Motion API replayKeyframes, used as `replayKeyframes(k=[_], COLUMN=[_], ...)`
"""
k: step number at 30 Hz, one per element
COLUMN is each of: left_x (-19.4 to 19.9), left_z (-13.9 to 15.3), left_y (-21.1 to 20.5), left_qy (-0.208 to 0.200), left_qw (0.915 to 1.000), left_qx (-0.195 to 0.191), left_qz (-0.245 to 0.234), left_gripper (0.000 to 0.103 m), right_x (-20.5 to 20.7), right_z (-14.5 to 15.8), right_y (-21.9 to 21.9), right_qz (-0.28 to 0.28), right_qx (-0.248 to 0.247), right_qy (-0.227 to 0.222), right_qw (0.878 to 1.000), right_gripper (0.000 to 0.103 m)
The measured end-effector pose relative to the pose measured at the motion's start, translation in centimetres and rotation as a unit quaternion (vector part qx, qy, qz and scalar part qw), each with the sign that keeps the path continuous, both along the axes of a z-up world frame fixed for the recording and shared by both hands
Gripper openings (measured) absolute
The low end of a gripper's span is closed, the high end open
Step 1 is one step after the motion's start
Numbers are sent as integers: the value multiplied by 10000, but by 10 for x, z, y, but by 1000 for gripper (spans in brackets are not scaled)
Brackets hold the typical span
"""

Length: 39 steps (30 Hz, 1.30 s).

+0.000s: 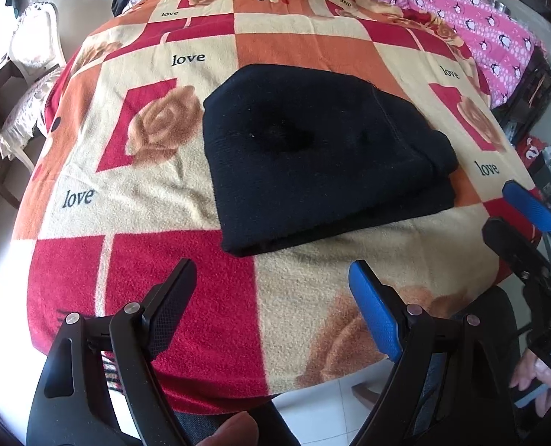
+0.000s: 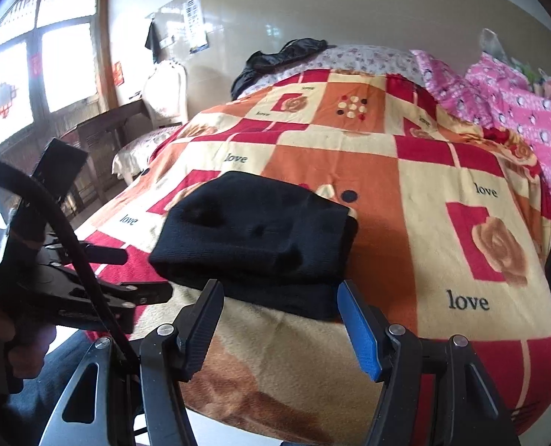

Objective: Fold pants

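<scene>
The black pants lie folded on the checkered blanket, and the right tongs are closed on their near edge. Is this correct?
Not quite. The black pants do lie folded on the checkered blanket, but the right tongs are open and grip nothing, short of the near edge, as the right wrist view shows.

We read the word "love" printed in dark letters on the cream squares of the checked blanket (image 1: 134,200), repeated many times across it in both wrist views (image 2: 468,301). Papers on the far wall (image 2: 195,24) carry print too small for us to read.
</scene>
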<state>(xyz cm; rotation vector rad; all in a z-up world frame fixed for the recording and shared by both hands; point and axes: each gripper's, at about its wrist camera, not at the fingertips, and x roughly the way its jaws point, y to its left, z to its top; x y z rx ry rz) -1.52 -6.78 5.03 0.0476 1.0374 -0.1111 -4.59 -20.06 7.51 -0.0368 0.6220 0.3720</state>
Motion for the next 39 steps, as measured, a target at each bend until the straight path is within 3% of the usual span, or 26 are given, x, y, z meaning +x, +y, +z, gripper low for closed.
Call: replayKeyframes(k=[4,7,33,37,39], left_x=[-1,0,-1,-1,0], left_z=[3,3,0,0,0], left_y=[0,3,4,5,4], left_qy=[-83,-107,-10,13,73], left_qw=[9999,9997,9998,9998,9992], left_qx=[96,162,36,-103,-385], left_qz=[41,134,194,139,16], left_gripper=[84,84,84,84,84], right_x=[-8,-15,-18,-18,-19], right_z=[-15,-25,-20,-19,-16], right_y=[-8,-4,-1,0,1], right_qz=[-105,-135,-159,-143,-122], right_qx=[189,26,-122,-124,-108], right_qy=[-63,-123,-218,-248,-249], right_qw=[9997,9998,9996,9995,9996], right_gripper=[62,62,62,62,62])
